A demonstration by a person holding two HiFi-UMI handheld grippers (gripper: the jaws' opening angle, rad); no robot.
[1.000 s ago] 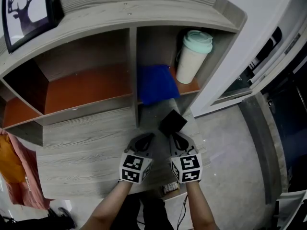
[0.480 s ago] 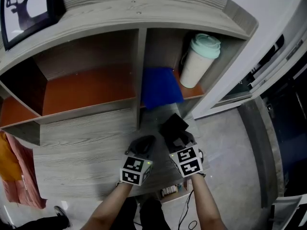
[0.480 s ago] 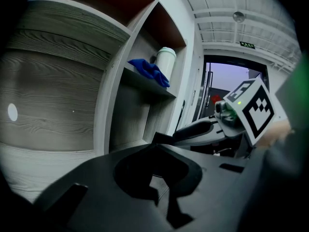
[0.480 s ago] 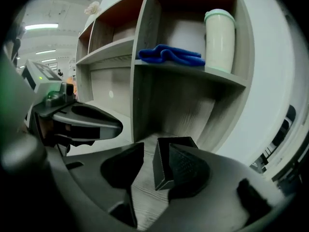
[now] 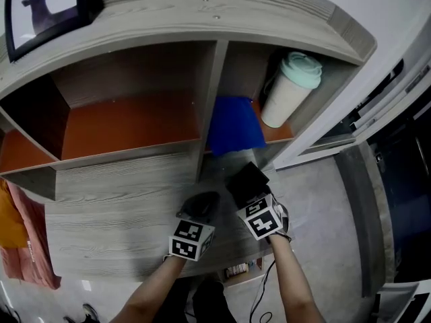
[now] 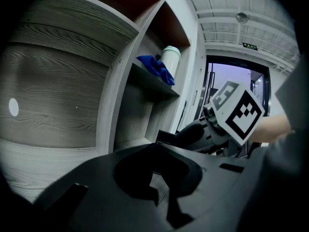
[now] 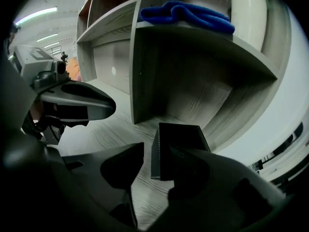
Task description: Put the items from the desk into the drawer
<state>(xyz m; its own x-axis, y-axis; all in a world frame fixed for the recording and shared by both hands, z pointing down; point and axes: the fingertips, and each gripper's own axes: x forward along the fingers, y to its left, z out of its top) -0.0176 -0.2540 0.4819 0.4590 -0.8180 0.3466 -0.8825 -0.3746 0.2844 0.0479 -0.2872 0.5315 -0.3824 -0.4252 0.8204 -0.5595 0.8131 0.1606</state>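
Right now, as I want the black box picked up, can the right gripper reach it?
Probably yes: the right gripper has just been opening its fingers, which straddle the near edge of the black box on the desk; nothing blocks it.

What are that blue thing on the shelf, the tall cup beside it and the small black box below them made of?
Blue thing: soft fabric, probably a cloth, since it lies in rumpled folds.
Cup: smooth cream body with a mint lid, likely plastic or coated paper; the look leaves it open.
Black box: matte, flat-sided and sharp-edged, probably cardboard.
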